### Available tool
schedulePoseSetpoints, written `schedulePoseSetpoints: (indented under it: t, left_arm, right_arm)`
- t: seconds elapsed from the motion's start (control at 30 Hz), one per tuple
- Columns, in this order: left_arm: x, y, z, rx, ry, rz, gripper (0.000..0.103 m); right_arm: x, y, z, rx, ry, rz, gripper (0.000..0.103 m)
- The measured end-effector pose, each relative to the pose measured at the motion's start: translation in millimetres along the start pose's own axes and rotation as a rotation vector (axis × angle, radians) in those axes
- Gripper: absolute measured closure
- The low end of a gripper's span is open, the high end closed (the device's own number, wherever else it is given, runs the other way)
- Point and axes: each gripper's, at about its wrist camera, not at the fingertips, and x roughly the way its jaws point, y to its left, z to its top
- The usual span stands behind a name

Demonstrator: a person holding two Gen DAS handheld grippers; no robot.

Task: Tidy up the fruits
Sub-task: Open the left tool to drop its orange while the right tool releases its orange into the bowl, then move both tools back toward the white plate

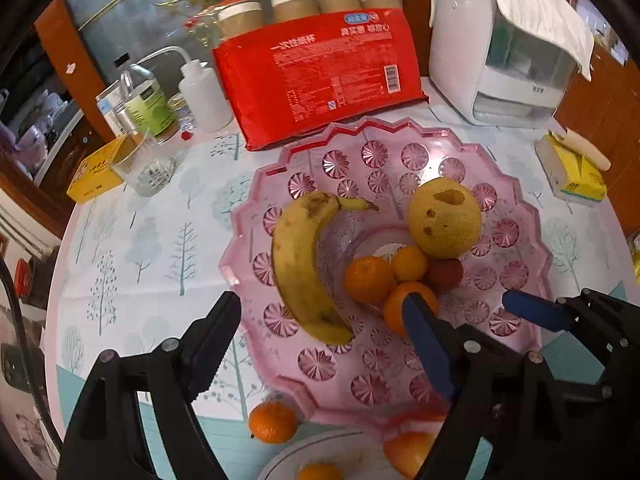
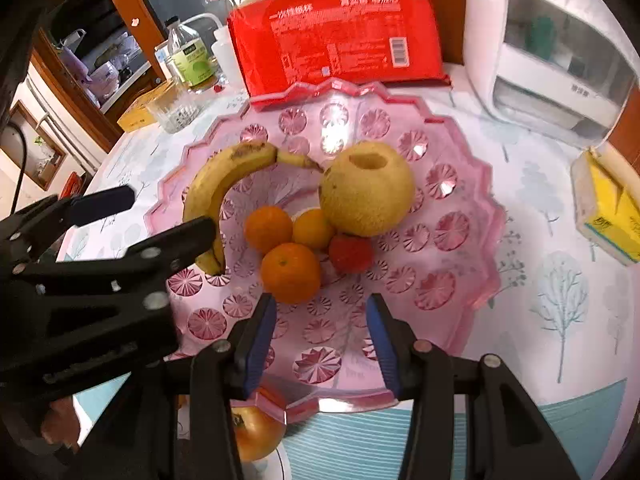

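Observation:
A pink glass fruit dish [image 1: 516, 240] [image 2: 460, 184] holds a banana [image 1: 298, 264] [image 2: 216, 184], a yellow pear [image 1: 444, 220] [image 2: 366, 190], three oranges [image 1: 368, 278] [image 2: 290, 272] and a red fruit [image 1: 444, 274] [image 2: 350, 254]. My left gripper [image 1: 320, 312] [image 2: 168, 212] is open and empty over the dish's near left side, by the banana. My right gripper [image 2: 320, 308] [image 1: 464, 304] is open and empty just short of the nearest orange. An orange [image 1: 272, 422] lies on the table before the dish. More fruit [image 1: 408, 454] [image 2: 256, 434] sits on a white plate [image 1: 288, 460].
A red pack of paper cups [image 1: 320, 76] [image 2: 340, 36] stands behind the dish. A white appliance [image 1: 500, 48] [image 2: 548, 48] is at the back right. Bottles [image 1: 200, 88], a glass [image 1: 146, 168] and yellow boxes [image 1: 96, 176] [image 2: 608, 204] flank the dish on the round table.

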Motion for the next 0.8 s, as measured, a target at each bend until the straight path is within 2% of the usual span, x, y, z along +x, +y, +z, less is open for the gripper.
schedulePoseSetpoints:
  t: [0.53,0.8]
  left_arm:
    - [-60,25,-22,-0.088,-0.05,-0.006,0.018]
    - [-98,38,-46,-0.111,-0.076,-0.025,0.018]
  right_arm:
    - [-33,-3,-8,0.1,-0.038,0.049,0.056]
    - [-67,2,-23,0.138,-0.066,0.04,0.056]
